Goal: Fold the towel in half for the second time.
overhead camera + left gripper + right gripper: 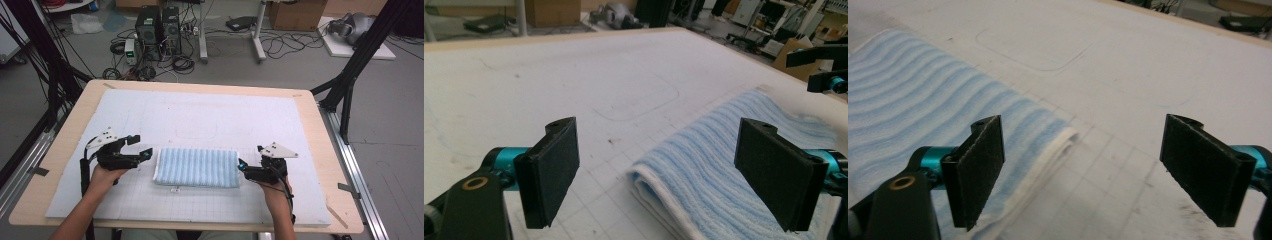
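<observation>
A light-blue striped towel (pixel 196 167) lies folded into a long rectangle on the white gridded mat (pixel 200 112), near the person's side. My left gripper (pixel 140 146) hovers just off the towel's left end, jaws wide apart and empty. In the left gripper view the towel (pixel 704 165) lies ahead and to the right, under the gap of the left gripper (pixel 658 145). My right gripper (pixel 251 156) sits just off the towel's right end, open too. In the right gripper view the towel's white-edged end (pixel 923 100) reaches under the left jaw of the right gripper (pixel 1083 150), with nothing held.
The mat covers a wooden table (pixel 90 90) with bare wood at its rim. A faint rounded-rectangle outline (pixel 196 131) is drawn on the mat beyond the towel. Black frame legs (pixel 345 85) stand at both sides; computers and cables (pixel 157 30) sit on the floor behind.
</observation>
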The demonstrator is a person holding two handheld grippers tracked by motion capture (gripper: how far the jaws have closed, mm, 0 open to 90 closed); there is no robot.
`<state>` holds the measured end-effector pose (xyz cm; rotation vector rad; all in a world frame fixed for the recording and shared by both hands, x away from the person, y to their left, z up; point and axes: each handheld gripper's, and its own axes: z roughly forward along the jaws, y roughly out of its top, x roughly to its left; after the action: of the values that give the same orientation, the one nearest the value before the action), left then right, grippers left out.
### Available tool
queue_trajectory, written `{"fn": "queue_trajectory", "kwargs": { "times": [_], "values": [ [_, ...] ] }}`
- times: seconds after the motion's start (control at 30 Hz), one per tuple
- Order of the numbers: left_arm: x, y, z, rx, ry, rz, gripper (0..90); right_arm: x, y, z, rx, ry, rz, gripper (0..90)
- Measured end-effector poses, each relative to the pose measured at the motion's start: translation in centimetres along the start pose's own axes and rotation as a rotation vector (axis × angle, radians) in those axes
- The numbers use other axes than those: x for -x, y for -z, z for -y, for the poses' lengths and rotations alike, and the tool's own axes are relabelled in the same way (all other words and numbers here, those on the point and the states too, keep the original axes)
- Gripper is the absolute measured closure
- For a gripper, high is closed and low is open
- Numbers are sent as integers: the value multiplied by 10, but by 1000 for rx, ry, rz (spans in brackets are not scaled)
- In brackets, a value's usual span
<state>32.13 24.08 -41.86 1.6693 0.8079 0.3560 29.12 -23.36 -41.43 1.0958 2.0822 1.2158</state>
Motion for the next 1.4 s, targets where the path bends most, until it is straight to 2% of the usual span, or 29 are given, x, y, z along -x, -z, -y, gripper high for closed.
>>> {"fn": "queue_trajectory", "kwargs": {
  "times": [0.03, 0.17, 0.4, 0.57, 0.77, 1.4],
  "values": [
    [-1, 2, -1, 7, -3, -10, 187, 3, 3, -1, 6, 0, 13, 113],
    [-6, 11, -2, 30, -6, -41, 189, 15, 15, 0, 32, -18, 23, 111],
    [-13, 21, 2, 39, -7, -70, 190, 27, 26, 6, 18, -24, 52, 110],
    [-14, 27, 1, 52, -8, -77, 192, 27, 30, 11, 28, -30, 82, 110],
    [-12, 32, 1, 59, -16, -80, 197, 24, 36, 14, 36, -34, 93, 110],
    [-12, 32, 2, 61, -7, -93, 198, 24, 37, 8, 43, -32, 85, 110]
  ]
}}
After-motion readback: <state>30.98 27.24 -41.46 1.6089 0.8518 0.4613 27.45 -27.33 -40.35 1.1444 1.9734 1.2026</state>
